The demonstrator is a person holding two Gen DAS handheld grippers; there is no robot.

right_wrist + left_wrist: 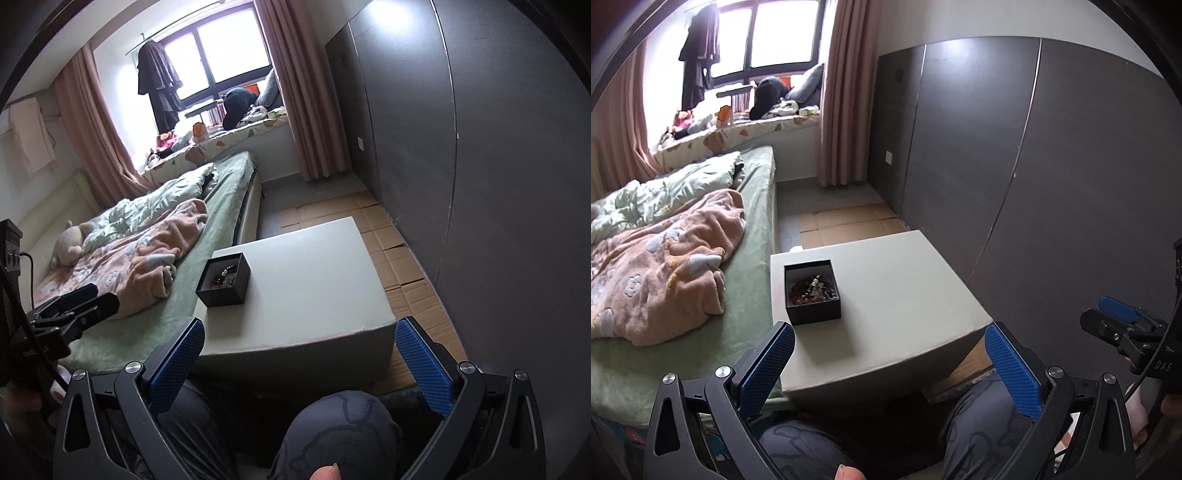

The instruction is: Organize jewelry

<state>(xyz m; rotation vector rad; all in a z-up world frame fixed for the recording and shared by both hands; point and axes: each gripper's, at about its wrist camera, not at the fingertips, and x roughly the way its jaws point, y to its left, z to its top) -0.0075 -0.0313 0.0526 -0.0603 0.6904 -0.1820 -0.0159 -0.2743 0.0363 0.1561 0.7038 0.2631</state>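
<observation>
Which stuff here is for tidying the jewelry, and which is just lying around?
For the job: black box, jewelry inside it, table, left gripper, right gripper.

Lying about: pink blanket, plush toy, hanging clothes, cardboard on the floor.

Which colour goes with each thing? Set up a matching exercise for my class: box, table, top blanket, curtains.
Things:
1. jewelry box
2. low table
3. top blanket
4. curtains
5. pads of the left tongs

Colours:
A. peach with flower pattern
B. blue
C. black
D. dusty pink
E. pale grey

Pairs: 1-C, 2-E, 3-A, 4-D, 5-B
</observation>
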